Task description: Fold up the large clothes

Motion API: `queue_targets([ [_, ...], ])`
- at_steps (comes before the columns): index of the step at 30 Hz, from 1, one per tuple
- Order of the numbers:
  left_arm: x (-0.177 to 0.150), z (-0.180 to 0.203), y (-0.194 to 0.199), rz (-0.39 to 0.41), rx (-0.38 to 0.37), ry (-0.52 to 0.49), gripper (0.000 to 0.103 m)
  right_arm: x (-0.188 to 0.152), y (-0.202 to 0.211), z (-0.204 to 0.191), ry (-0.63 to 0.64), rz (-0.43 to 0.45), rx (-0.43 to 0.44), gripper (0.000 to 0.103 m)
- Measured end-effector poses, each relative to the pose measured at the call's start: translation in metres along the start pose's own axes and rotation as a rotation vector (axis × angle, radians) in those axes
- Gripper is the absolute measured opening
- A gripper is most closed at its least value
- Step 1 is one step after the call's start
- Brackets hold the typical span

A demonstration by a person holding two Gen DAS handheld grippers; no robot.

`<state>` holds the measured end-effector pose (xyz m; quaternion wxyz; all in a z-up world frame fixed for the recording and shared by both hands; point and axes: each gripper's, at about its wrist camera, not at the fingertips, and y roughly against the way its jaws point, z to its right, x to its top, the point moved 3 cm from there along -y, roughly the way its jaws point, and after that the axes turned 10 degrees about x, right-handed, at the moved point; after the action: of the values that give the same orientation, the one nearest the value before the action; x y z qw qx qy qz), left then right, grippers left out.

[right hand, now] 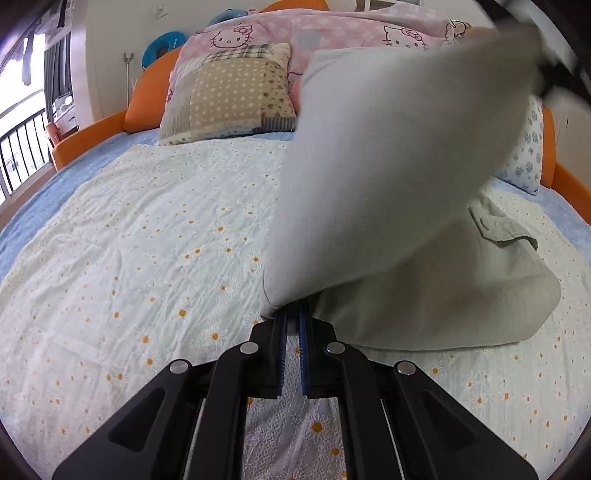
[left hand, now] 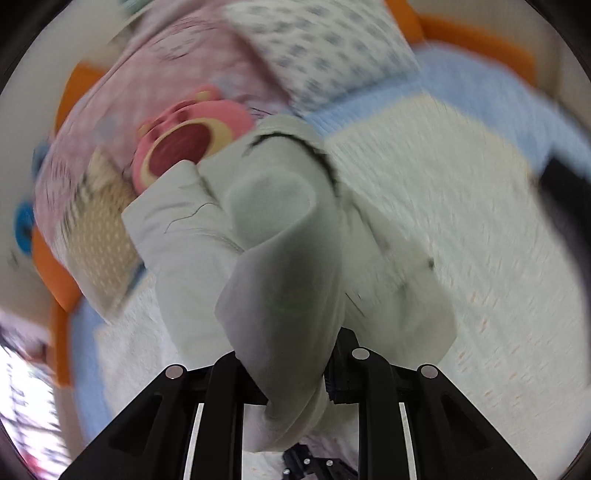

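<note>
In the right wrist view, a window with a dark railing [right hand: 22, 147] is at the far left, beside the orange bed frame [right hand: 92, 129]. A daisy-print cover [right hand: 147, 240] spreads over the bed, with a blue sheet [right hand: 48, 192] showing at its left edge. At the far side lie a patchwork pillow [right hand: 229, 92], a pink cat-print quilt [right hand: 332, 33] behind it, and a floral pillow [right hand: 528, 158] to the right.

The right gripper [right hand: 291, 314] is closed on a near edge of the pale grey-green garment [right hand: 406, 166]. The cloth rises from there up to the far right, while a part with a flap pocket lies on the cover at right.

In the blurred left wrist view, the left gripper [left hand: 295, 387] clamps a hanging fold of the garment [left hand: 284, 277]; the rest trails onto the cover [left hand: 461, 240] ahead. A pink plush bear [left hand: 188, 136] lies far left, touching the garment's far end.
</note>
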<state>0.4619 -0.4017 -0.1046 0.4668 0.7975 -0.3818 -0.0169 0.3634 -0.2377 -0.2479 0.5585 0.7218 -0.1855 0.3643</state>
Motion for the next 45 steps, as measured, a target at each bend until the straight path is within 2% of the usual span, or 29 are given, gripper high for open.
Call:
queue_targets([
  [4, -0.008, 0.06, -0.012, -0.022, 0.116, -0.167, 0.023, -0.003, -0.006, -0.002, 0.016, -0.02, -0.009, 0.005],
  [9, -0.014, 0.097, -0.015, 0.001, 0.201, -0.245, 0.024, -0.005, -0.006, 0.003, -0.006, -0.014, 0.01, 0.005],
  [12, -0.021, 0.113, -0.024, -0.02, 0.242, -0.326, 0.03, -0.005, -0.006, 0.003, -0.007, -0.02, 0.011, 0.005],
  [15, -0.032, 0.135, -0.045, -0.062, 0.281, -0.403, 0.043, -0.006, -0.008, 0.0, 0.007, -0.025, -0.003, 0.005],
  [18, -0.041, 0.16, -0.065, -0.054, 0.377, -0.507, 0.045, -0.006, -0.009, 0.0, 0.006, -0.026, -0.001, 0.005],
  [21, -0.042, 0.167, -0.07, -0.054, 0.425, -0.535, 0.045, -0.006, -0.01, 0.001, -0.003, -0.025, 0.007, 0.005],
  [24, -0.039, 0.163, -0.065, -0.071, 0.406, -0.526, 0.051, -0.005, -0.011, -0.001, 0.008, -0.027, -0.007, 0.005],
  [26, -0.033, 0.151, -0.048, -0.053, 0.303, -0.471, 0.074, -0.005, -0.011, -0.001, 0.013, -0.029, -0.011, 0.005],
  [27, -0.029, 0.144, -0.038, -0.037, 0.238, -0.436, 0.081, -0.005, -0.011, -0.001, 0.013, -0.03, -0.01, 0.006],
  [28, -0.025, 0.135, -0.024, -0.015, 0.153, -0.393, 0.093, -0.005, -0.012, -0.001, 0.012, -0.033, -0.008, 0.006],
  [29, -0.021, 0.125, -0.008, 0.009, 0.06, -0.349, 0.095, -0.005, -0.012, -0.002, 0.011, -0.035, -0.006, 0.006],
  [32, -0.011, 0.086, 0.032, 0.081, -0.072, -0.235, 0.094, -0.005, -0.013, 0.0, 0.005, -0.042, 0.001, 0.006],
  [35, -0.003, 0.028, 0.059, 0.176, -0.078, -0.123, 0.095, -0.004, -0.014, -0.002, 0.017, -0.05, -0.014, 0.006],
  [38, -0.006, -0.044, 0.059, 0.198, -0.069, 0.034, 0.096, -0.003, -0.015, -0.008, 0.047, -0.058, -0.042, 0.006],
  [40, -0.016, -0.092, 0.04, 0.168, -0.036, 0.138, 0.096, -0.002, -0.011, -0.008, 0.053, -0.054, -0.03, 0.007],
  [43, -0.036, -0.137, -0.001, 0.139, 0.043, 0.204, 0.096, -0.002, 0.007, -0.002, 0.036, -0.047, 0.032, 0.008],
  [45, -0.051, -0.158, -0.033, 0.112, 0.029, 0.258, 0.096, 0.001, 0.026, 0.007, 0.033, -0.033, 0.048, 0.008],
])
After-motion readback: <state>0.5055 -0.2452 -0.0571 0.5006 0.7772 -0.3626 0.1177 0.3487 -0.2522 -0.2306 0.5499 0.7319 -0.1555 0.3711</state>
